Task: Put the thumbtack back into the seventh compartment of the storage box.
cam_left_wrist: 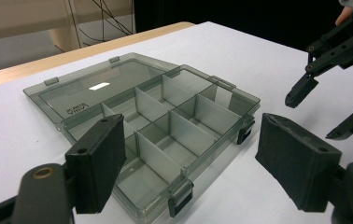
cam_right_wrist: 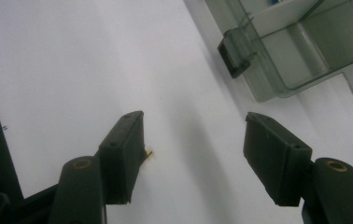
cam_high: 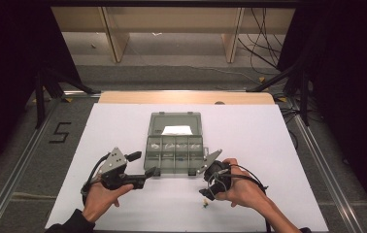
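Right hand-held gripper, jaws apart, hovers over the surface; small yellow bit beside one jaw, box ahead.

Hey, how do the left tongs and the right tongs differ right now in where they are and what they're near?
The left tongs sit at the near left corner of the open organizer box, one jaw over its front compartments; the right tongs hang over bare white table beside the box's near right corner. The right tongs have a small yellowish piece close by; the left tongs are nearest the box's latch. Both stand open, holding nothing.
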A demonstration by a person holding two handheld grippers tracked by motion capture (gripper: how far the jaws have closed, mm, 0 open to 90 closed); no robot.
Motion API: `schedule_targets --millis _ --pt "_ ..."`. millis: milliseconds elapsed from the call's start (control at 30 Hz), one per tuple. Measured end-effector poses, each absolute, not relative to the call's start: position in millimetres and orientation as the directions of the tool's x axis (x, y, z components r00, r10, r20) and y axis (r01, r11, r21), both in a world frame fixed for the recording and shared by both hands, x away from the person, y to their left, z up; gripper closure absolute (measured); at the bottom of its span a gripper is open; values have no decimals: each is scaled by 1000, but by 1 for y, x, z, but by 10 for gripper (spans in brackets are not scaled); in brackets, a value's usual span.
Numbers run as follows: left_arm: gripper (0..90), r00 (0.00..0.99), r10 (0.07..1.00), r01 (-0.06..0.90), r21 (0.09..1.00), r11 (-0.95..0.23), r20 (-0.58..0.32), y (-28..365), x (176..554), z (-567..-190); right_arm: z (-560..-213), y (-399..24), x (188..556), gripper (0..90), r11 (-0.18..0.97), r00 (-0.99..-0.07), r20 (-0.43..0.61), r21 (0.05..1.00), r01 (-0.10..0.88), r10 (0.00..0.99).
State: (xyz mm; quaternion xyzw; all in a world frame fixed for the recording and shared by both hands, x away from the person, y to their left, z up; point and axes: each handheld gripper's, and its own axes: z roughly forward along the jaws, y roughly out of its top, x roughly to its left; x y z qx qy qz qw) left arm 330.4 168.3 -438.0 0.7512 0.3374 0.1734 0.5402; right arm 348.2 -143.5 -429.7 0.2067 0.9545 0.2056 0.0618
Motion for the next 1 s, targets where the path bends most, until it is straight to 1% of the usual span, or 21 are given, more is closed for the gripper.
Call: schedule_targets --millis 33,267,467,633,967,1000 --pt "230 719 689 309 930 -199 -91 169 331 -438 -431 -143 348 399 834 -910 -34 415 364 414" --pt "231 722 687 305 930 -203 -87 169 331 -438 -436 -144 345 426 834 -904 -16 393 388 428" --pt "231 718 690 310 930 -198 -92 169 331 -438 -438 -144 345 449 851 -916 -13 377 366 400" --pt "231 716 691 316 929 -191 -101 168 331 -438 -440 -143 343 464 850 -914 -7 369 375 406" --pt "231 716 691 317 929 -192 -102 168 331 -438 -444 -142 343 527 859 -918 17 347 377 396" --pt "231 716 691 317 929 -192 -102 168 331 -438 -446 -140 342 545 860 -917 30 338 383 397"
